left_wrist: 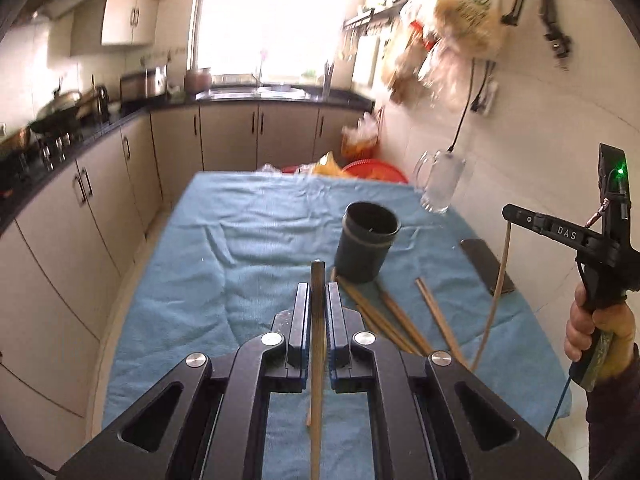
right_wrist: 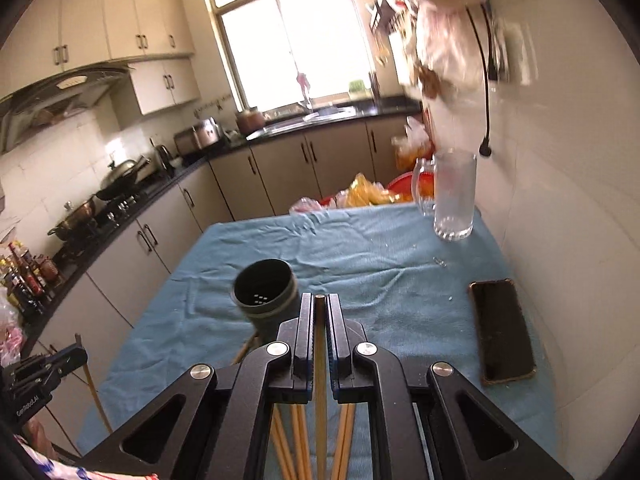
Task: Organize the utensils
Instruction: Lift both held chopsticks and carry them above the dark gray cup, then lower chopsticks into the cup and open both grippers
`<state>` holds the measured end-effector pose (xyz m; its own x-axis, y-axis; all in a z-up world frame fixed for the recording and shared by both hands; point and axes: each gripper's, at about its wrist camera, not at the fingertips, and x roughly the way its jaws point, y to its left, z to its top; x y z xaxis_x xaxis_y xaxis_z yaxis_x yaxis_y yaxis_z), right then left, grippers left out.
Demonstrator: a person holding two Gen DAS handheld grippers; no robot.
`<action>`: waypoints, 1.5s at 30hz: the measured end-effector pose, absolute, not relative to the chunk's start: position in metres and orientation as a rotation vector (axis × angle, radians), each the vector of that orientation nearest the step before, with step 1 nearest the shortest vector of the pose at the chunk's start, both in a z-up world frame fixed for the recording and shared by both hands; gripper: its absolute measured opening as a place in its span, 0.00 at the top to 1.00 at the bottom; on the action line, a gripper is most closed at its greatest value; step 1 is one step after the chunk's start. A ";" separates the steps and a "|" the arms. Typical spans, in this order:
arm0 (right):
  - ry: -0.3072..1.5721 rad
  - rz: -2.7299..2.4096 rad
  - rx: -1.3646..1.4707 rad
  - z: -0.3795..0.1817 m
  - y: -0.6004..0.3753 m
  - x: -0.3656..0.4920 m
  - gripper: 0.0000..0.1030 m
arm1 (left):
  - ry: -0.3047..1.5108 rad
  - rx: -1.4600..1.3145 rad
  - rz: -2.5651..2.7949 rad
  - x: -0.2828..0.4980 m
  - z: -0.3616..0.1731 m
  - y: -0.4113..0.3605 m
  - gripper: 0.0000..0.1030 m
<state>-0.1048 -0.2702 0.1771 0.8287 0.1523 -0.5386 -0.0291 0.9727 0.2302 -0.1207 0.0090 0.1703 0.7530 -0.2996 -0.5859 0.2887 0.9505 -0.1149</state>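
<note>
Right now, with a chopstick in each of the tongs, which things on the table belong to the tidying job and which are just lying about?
Part of the job:
- chopstick in the left tongs
- chopstick in the right tongs
- loose chopsticks on the blue cloth
- dark holder cup

Just lying about:
- phone
- glass mug
- bags at the far end

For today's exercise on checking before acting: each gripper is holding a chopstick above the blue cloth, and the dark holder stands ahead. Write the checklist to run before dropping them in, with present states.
1. Left gripper shut on a chopstick: ok.
2. Right gripper shut on a chopstick: ok.
3. Holder upright, mouth open: ok.
4. Holder empty inside: ok.
5. Phone and glass mug clear of holder: ok.
6. All chopsticks gathered: not ok, loose chopsticks lie on the cloth.
</note>
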 end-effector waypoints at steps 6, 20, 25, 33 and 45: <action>0.509 0.112 0.186 0.205 -0.262 -0.143 0.94 | 0.577 -0.038 -0.353 -0.150 0.190 0.004 0.94; 0.418 0.111 0.131 0.253 -0.255 -0.133 0.94 | 0.511 -0.087 -0.364 -0.113 0.236 -0.019 0.94; 0.399 0.136 0.117 0.272 -0.250 -0.113 0.94 | 0.476 -0.100 -0.360 -0.085 0.259 -0.029 0.94; 0.344 0.174 0.124 0.305 -0.234 -0.067 0.94 | 0.418 -0.148 -0.365 -0.027 0.302 -0.044 0.94; 0.454 0.144 0.173 0.264 -0.231 0.024 0.94 | 0.545 -0.155 -0.345 0.086 0.263 -0.084 0.94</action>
